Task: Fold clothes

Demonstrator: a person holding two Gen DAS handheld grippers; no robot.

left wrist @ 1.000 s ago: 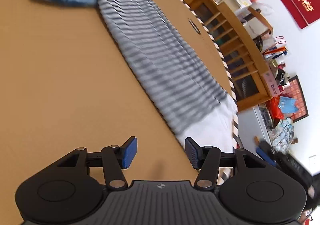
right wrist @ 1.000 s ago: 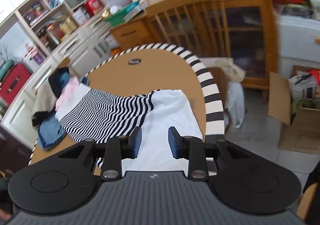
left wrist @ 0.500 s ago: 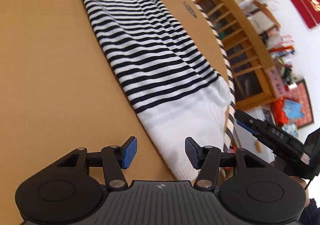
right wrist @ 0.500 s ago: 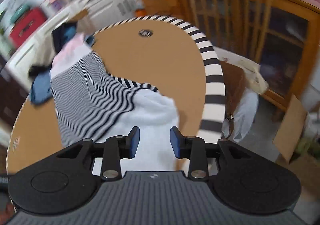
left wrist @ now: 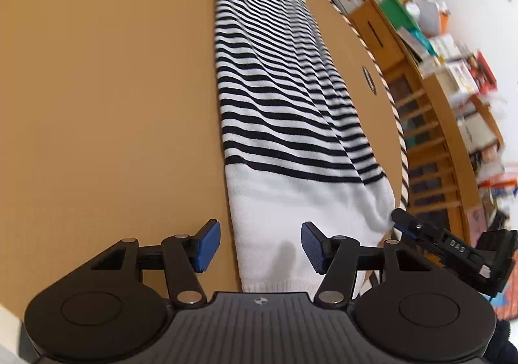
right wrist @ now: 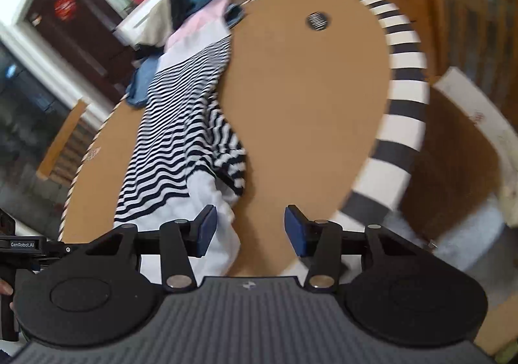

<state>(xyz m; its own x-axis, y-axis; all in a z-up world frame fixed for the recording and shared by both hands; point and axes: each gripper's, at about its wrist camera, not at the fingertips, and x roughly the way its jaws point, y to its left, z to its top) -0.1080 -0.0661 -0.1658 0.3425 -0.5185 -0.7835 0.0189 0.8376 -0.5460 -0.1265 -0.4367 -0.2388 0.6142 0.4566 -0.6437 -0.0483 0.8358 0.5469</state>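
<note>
On the table, the striped sweater stretches from 6 toward 12 o'clock; left gripper and right gripper gape, holding nothing.

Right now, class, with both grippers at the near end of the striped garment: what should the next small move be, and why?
Probably ease the left gripper forward and close it on the white hem of the striped garment. Its jaws stand open over that hem, holding nothing. The right gripper is open too, beside the rumpled white corner.
</note>
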